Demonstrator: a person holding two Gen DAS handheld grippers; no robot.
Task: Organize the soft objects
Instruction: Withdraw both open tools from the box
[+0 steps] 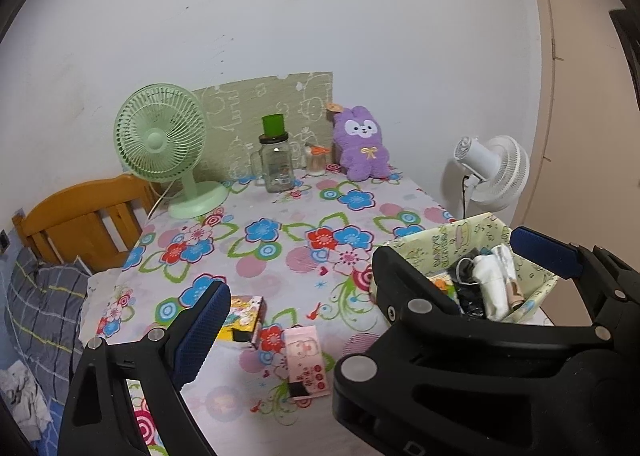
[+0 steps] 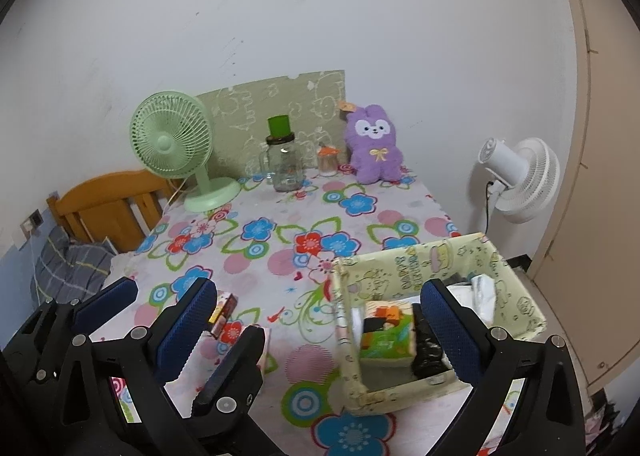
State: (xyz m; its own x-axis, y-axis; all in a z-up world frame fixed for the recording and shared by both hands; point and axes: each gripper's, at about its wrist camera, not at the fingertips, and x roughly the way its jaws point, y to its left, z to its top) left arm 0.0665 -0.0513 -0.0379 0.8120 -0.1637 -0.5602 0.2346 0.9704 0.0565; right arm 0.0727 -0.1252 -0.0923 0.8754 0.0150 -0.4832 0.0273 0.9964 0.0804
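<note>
A purple plush bunny leans on the wall at the back of the flowered table; it also shows in the right wrist view. A pale green fabric box sits at the right, holding a white cloth, black items and a tissue pack. A pink tissue pack and a yellow packet lie at the table's front. My left gripper is open and empty above the table's front left. My right gripper is open and empty over the box.
A green desk fan, a glass jar with a green cup on top and a small toothpick jar stand at the back. A white fan stands beyond the right edge. A wooden bed headboard is on the left.
</note>
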